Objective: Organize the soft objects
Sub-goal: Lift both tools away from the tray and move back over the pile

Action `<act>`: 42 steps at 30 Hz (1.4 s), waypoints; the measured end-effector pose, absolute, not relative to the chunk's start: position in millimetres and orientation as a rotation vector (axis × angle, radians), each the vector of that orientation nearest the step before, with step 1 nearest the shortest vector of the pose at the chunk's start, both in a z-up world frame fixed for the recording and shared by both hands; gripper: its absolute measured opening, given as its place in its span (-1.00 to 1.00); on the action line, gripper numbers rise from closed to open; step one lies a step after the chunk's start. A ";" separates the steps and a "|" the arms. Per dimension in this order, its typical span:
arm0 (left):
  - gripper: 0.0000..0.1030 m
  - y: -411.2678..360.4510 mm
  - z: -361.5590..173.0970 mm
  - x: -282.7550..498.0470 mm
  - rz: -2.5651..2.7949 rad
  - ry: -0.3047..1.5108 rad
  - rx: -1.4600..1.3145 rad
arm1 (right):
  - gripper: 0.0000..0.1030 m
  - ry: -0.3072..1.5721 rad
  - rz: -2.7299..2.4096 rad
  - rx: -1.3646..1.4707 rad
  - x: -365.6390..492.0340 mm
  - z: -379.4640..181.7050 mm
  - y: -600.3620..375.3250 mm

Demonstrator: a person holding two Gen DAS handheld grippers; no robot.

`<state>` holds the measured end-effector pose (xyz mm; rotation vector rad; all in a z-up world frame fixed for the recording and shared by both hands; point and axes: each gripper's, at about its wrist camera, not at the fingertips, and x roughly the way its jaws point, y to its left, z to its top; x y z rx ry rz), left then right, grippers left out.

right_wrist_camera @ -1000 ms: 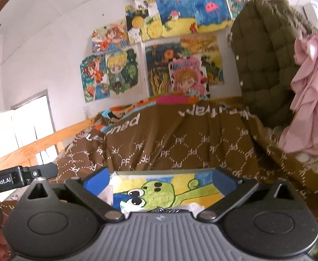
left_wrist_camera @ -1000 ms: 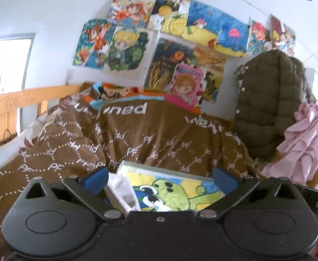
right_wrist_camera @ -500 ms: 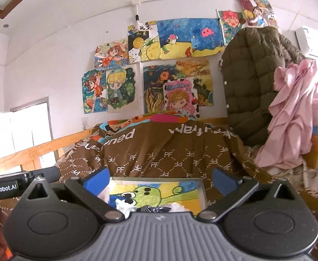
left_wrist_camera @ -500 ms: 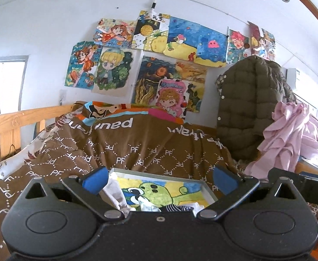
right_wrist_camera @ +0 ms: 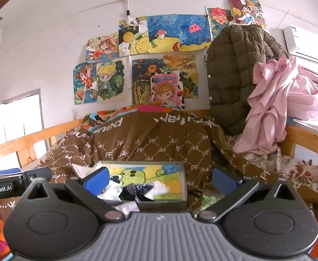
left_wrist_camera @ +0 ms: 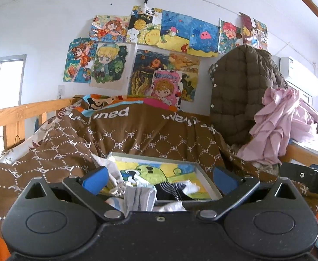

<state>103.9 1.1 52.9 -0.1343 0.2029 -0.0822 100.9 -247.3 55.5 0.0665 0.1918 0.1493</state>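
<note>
A shallow box (left_wrist_camera: 209, 187) with a green cartoon creature painted on its floor sits on the brown patterned quilt (left_wrist_camera: 137, 139) that covers the bed, its long axis running left to right across both views, the far wall toward the headboard end. Inside, at the near end, lies a loose heap of small soft items (left_wrist_camera: 172, 189): a dark striped piece (right_wrist_camera: 137, 190), white crumpled pieces and a grey-white one hanging over the near rim; individual items are hard to separate. More pale cloth (left_wrist_camera: 109, 169) spills over the box's left side onto the quilt. The left gripper (left_wrist_camera: 159, 179) is held level and low, aimed forward over the box's near edge, blue-padded fingers (left_wrist_camera: 93, 179) spread wide with the heap lying between and below them, gripping nothing. The right gripper (right_wrist_camera: 159, 181) is in the same pose, a little to the right, tongs likewise wide apart and empty, its left finger over the box and its right finger over the quilt just outside the box's right wall. Each tool's black body shows at the edge of the other's view, so they are side by side. Behind the bed: a wooden rail (right_wrist_camera: 17, 143), a white wall covered with coloured drawings (right_wrist_camera: 159, 32), an olive quilted jacket (right_wrist_camera: 235, 76) hanging, pink fabric (right_wrist_camera: 274, 108) draped beside it.
</note>
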 end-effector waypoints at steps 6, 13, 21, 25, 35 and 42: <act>0.99 -2.0 41.3 91.5 -0.086 0.243 -0.132 | 0.99 0.227 0.132 0.067 87.7 48.6 -253.1; 0.99 -8.1 29.2 81.1 -0.101 0.308 -0.108 | 0.99 0.323 0.115 0.041 78.6 35.1 -252.7; 0.98 -19.1 15.6 74.4 -0.135 0.388 -0.057 | 0.99 0.392 0.107 0.008 73.3 23.6 -246.4; 0.99 -23.2 9.3 77.6 -0.146 0.431 -0.029 | 0.99 0.447 0.099 -0.005 80.7 17.7 -244.2; 0.99 -32.4 -10.6 85.1 -0.155 0.536 0.025 | 0.99 0.584 0.075 0.032 100.9 0.7 -254.5; 0.99 -33.7 -19.1 92.8 -0.194 0.597 0.081 | 1.00 0.687 0.104 0.110 120.6 -10.9 -263.2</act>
